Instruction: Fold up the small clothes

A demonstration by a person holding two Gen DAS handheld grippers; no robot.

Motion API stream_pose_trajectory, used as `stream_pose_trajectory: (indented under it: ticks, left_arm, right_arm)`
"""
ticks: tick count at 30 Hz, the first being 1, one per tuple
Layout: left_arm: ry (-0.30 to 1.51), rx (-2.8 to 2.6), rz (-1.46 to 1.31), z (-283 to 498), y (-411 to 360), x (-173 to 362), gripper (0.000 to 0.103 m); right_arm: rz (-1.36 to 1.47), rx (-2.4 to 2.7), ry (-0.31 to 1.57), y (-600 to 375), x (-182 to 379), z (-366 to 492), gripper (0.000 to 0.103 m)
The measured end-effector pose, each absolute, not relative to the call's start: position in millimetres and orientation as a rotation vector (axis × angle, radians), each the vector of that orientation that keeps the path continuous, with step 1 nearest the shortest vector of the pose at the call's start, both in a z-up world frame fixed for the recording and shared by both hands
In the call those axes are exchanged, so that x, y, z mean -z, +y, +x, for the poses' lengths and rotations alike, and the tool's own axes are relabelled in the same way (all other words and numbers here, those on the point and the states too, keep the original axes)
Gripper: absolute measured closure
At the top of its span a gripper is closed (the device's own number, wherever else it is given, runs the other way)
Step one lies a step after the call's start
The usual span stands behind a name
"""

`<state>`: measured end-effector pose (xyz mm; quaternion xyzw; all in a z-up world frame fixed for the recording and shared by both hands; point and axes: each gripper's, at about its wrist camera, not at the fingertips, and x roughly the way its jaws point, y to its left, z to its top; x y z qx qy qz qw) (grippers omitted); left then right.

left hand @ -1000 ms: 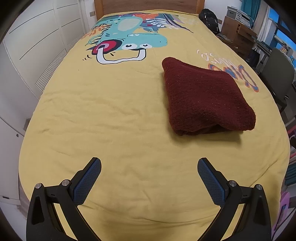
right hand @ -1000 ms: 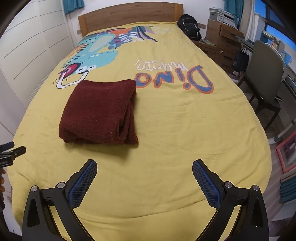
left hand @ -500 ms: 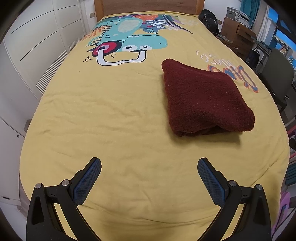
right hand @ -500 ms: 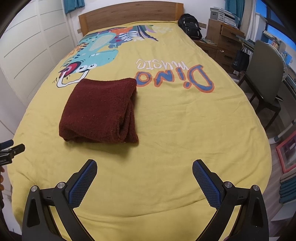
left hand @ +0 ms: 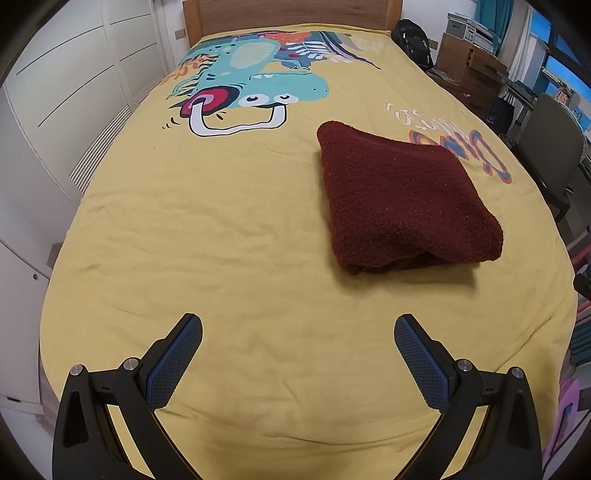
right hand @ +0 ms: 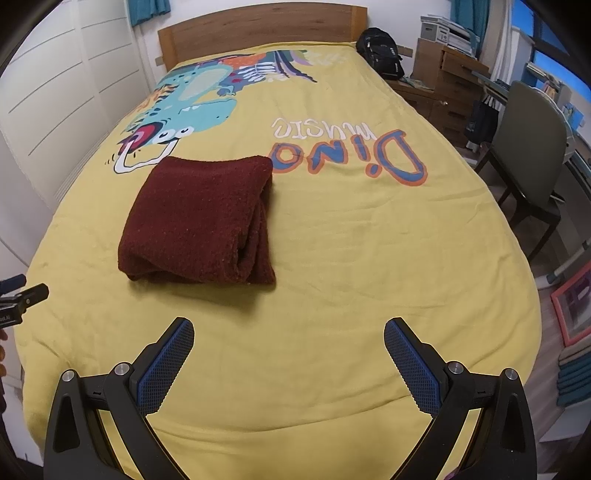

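— While both grippers hang over the near end of the bed, what have they got hold of?

— Nothing. The left gripper (left hand: 298,325) has its jaws spread wide, blue pads (left hand: 173,363) facing each other across bare yellow cover (left hand: 229,236). The right gripper (right hand: 289,330) stands the same way, wide apart and empty.

— And the garment?

— A dark red fleece (left hand: 402,201), folded into a thick block, lies flat on the cover. From the left gripper it sits ahead of the jaws and off to the right, well apart from the pads. From the right gripper it is ahead and left (right hand: 201,221), its layered open edges facing the jaws and to the right.

— Anything else near?

— Left of the right jaws, at the frame's edge, a bit of the other gripper shows.

— Farther on?

— Beyond the fleece, a teal dinosaur print (right hand: 184,110) and "Dino music" lettering (right hand: 351,155). Then a wooden headboard (right hand: 258,33), a black backpack (right hand: 380,51) beside it, and a chair (right hand: 532,147) off right.
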<state>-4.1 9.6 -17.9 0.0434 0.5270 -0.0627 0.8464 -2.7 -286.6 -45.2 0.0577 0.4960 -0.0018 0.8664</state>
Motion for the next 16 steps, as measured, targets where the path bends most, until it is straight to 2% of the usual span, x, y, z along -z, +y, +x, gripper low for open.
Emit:
stream_pose_trajectory:
  ticks: [16]
  left_arm:
    - [1.11,0.137,0.096,-3.7,9.8,16.3,0.001]
  right_arm:
    - [0.121,0.009,1.036,-289.7,41.9,-3.5,0.0]
